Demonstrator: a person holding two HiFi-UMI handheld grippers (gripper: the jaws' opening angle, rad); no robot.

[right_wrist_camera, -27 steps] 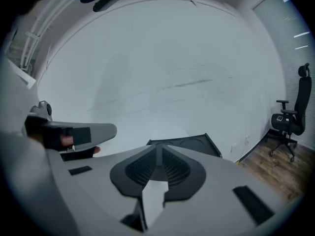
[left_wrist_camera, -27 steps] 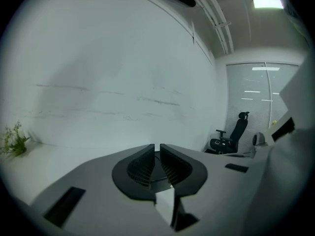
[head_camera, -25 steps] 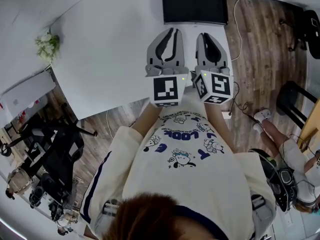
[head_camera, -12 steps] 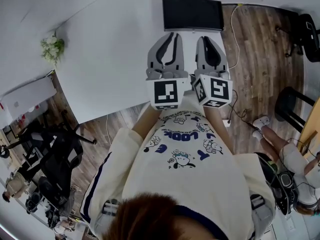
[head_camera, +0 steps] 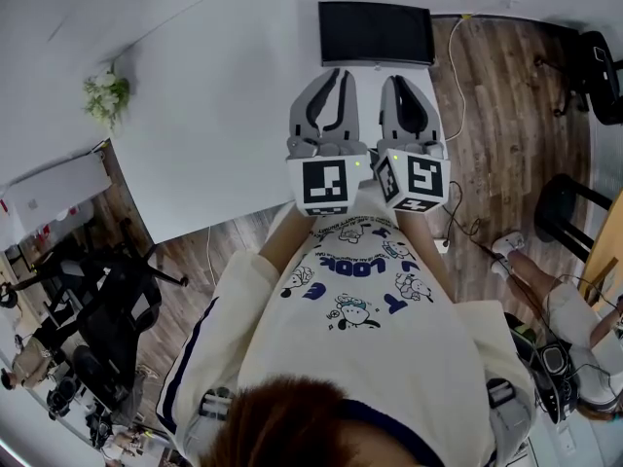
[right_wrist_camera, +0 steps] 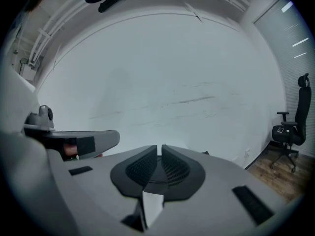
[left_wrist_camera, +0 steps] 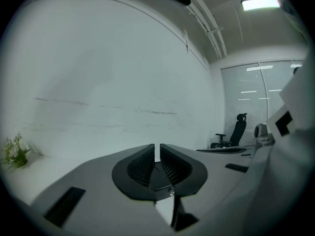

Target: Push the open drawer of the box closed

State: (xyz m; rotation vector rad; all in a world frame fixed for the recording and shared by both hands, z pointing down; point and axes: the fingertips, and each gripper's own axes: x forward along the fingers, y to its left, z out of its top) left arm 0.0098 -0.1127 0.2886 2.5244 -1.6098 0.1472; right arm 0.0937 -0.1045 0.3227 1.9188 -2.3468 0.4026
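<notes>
White desk [head_camera: 224, 115] carries a flat black box [head_camera: 376, 33] at its far edge, just ahead of both grippers; its drawer cannot be made out. Left gripper [head_camera: 330, 74] and right gripper [head_camera: 405, 80] hover side by side above the desk, each with jaws closed and empty. Near the desk's left corner sits a small plant [head_camera: 105, 95].

Two grippers [head_camera: 334, 74] [head_camera: 407, 80], one table [head_camera: 224, 115], one black box [head_camera: 376, 34], one plant [head_camera: 105, 93] (white-flowered).
</notes>
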